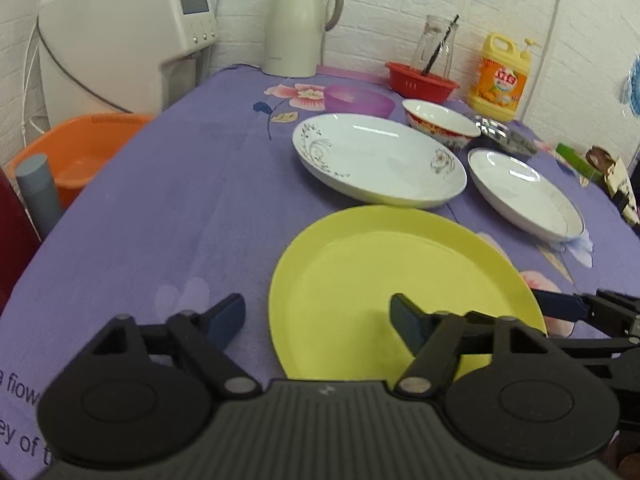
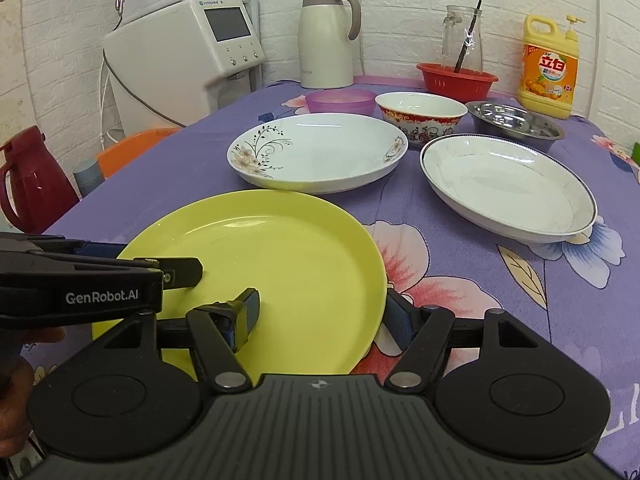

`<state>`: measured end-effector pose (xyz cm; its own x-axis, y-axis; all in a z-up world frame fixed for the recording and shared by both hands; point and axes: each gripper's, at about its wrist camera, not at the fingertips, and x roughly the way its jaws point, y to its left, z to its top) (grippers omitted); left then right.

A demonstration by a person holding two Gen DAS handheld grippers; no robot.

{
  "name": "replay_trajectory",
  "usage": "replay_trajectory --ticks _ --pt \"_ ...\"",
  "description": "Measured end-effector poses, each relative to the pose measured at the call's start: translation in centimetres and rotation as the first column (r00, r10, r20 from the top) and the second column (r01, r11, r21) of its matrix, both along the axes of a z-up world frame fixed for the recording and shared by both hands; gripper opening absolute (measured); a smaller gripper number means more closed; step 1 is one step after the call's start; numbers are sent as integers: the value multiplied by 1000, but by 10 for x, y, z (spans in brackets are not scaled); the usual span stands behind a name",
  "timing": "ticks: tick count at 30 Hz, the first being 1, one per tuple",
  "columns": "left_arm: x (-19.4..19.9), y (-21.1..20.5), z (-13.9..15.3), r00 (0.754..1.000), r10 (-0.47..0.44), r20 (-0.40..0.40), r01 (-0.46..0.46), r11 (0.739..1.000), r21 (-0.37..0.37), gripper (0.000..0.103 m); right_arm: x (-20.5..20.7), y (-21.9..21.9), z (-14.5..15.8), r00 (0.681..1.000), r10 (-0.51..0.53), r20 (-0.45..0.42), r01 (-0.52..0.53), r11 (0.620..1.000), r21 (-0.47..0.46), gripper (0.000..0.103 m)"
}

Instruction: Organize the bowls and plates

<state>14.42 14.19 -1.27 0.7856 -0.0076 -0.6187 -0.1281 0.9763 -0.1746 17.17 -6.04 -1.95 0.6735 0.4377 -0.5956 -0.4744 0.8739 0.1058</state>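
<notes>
Purple tablecloth [image 2: 460, 272], glass jar [image 2: 462, 38] in red basket [image 2: 456, 80]

White brick-pattern wall [image 2: 400, 4] ran behind the table [image 2: 460, 280], purple floral cloth. White dispenser w/ screen [image 2: 192, 52] stood at 10 o'clock; light even.

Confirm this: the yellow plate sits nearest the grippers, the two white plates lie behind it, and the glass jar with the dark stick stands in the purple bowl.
One detail is wrong. The glass jar stands in the red basket, not the purple bowl, as the right wrist view shows. The yellow plate nearest the grippers and the two white plates behind it are correct.
</notes>
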Motion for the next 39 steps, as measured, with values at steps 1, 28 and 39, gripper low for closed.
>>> replay_trajectory --ticks 1,28,39 --pt "-2 9 7 1000 3 24 -2 1000 -24 75 1 -7 4 1000 -5 -3 5 1000 23 103" --pt "95 76 26 999 52 15 -51 996 -71 75 185 46 17 995 77 -65 -79 996 -35 103" --pt "130 65 21 1000 23 -16 -24 999 -33 75 175 51 21 992 111 -67 -113 993 -23 103"
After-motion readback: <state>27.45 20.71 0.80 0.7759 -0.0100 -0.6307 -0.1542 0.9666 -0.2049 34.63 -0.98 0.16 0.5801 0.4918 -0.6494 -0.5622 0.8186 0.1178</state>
